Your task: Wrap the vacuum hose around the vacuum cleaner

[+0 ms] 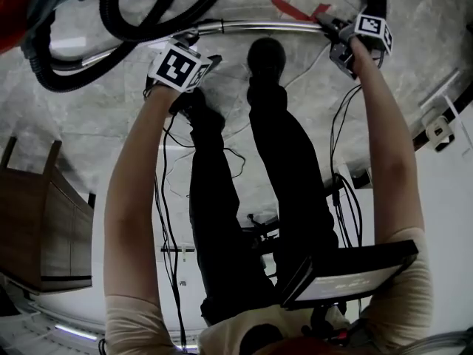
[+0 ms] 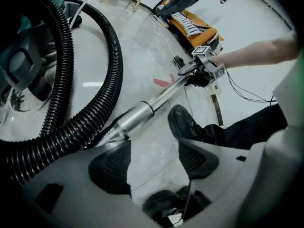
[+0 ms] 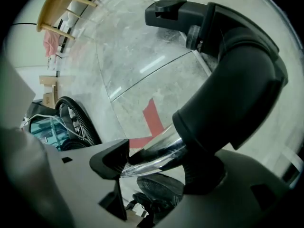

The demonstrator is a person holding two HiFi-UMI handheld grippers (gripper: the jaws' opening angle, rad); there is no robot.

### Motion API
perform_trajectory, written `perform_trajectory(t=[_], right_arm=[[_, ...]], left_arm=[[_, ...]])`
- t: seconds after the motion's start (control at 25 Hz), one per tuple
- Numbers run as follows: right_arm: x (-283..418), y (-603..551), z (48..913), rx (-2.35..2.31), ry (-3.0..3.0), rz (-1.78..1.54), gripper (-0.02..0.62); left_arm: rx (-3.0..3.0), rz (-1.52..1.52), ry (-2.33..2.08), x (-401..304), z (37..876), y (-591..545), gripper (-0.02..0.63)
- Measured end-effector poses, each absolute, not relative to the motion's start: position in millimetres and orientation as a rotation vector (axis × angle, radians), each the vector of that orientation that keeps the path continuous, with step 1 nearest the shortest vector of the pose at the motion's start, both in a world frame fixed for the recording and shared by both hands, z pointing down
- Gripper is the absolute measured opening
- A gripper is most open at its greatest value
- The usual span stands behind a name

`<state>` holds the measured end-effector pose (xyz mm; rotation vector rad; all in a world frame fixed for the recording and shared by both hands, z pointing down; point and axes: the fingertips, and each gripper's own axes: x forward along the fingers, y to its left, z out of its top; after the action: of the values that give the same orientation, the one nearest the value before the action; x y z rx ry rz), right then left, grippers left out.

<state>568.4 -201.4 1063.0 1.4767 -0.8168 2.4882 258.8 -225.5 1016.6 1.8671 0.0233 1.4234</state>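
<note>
The shiny metal wand [image 1: 259,26] lies across the floor in front of the person's feet. Its left end joins the black ribbed hose [image 1: 148,28], which loops toward the vacuum cleaner body [image 2: 21,70]. My left gripper [image 1: 207,54] hangs just short of that joint, open, with only floor between its pads [image 2: 111,167]. My right gripper [image 1: 332,34] is at the wand's other end, beside the thick black elbow [image 3: 237,89]. The wand [image 3: 156,156] runs between its jaws, which stand wide and open; the elbow hides the right pad.
A red tape mark [image 1: 295,9] sits on the marble floor beyond the wand. The person's black shoes [image 1: 266,54] stand just behind it. Cables trail over the floor, a wooden cabinet [image 1: 44,228] is at the left, and a white power strip [image 1: 440,132] at the right.
</note>
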Motion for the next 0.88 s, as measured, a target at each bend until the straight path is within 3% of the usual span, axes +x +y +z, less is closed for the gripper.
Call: perform_trajectory(t=[0.16,0.4,0.64,0.88], right_arm=[[563.3,-184.2,1062.8,1.319,-0.794,2.501,0.311],[521.9,-201.6,1022.1,1.232,-1.076,2.558,0.311],[448.7,-263.8,866.2,1.059,-1.661,2.817,0.31],[387.0,-311.9,707.3,0.871,-2.111,2.687,0.31]], left_arm=[[1.947,1.476,-0.042,261.1,1024.1,-237.5,0.313],[1.888,1.285,-0.163,265.2,1002.9,-246.9,0.311],[1.839,1.121,-0.203,248.3,915.5,-234.4,0.311],[1.878,1.019,-0.325,223.6,802.9,-263.4,0.311]])
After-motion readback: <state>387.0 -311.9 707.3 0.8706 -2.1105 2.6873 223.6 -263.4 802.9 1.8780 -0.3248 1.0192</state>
